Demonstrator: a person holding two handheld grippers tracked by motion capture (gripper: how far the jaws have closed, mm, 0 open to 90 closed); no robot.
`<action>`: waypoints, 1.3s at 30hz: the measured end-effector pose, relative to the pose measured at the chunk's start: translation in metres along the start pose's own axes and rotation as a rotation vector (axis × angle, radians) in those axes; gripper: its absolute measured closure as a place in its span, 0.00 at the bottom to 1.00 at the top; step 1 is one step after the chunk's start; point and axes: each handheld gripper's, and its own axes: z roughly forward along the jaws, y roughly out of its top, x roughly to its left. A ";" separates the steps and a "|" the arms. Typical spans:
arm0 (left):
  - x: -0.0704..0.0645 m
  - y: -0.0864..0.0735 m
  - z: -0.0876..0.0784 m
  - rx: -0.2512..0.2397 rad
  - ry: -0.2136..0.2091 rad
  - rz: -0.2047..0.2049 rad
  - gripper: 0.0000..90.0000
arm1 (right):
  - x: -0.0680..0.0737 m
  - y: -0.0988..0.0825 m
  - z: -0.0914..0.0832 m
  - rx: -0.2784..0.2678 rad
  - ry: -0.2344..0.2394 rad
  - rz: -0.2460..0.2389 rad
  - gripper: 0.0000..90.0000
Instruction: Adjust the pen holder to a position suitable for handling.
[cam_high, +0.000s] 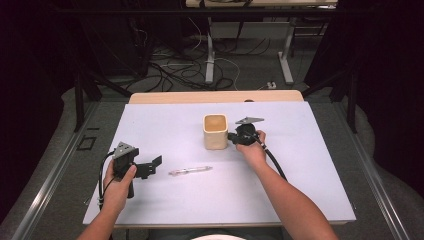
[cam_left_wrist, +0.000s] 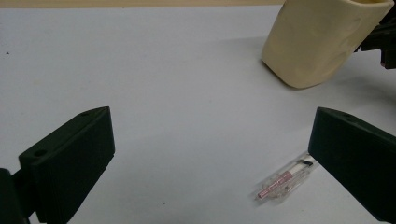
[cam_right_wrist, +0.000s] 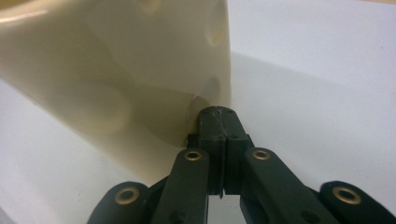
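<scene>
1. The right claw (cam_right_wrist: 219, 121), at centre in the right gripper view, is clenched with nothing between its jaws, its tips touching the cream cup's (cam_high: 215, 131) side wall.
2. The left claw (cam_left_wrist: 212, 158) is released, jaws wide apart, low in the left gripper view.
3. The clear pen (cam_high: 190, 171) lies flat on the white worktop (cam_high: 310, 190), just right of the left claw, below the cup.
4. Risk: pushing with closed tips could tip or slide the cup.
5. No writing is readable.

Bare table (cam_high: 310, 190) all round, cream cup (cam_high: 215, 132) and pen (cam_high: 190, 170) mid-table, well apart.
</scene>
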 end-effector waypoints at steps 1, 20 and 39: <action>0.000 0.000 0.000 0.001 0.000 0.000 0.00 | 0.000 0.000 0.000 0.000 0.001 0.004 1.00; -0.001 0.001 -0.001 0.010 -0.011 -0.010 0.00 | 0.002 0.009 -0.022 -0.014 -0.048 -0.014 0.75; -0.008 0.005 0.000 0.022 -0.043 0.020 0.00 | 0.015 0.014 -0.053 0.007 -0.074 0.001 0.34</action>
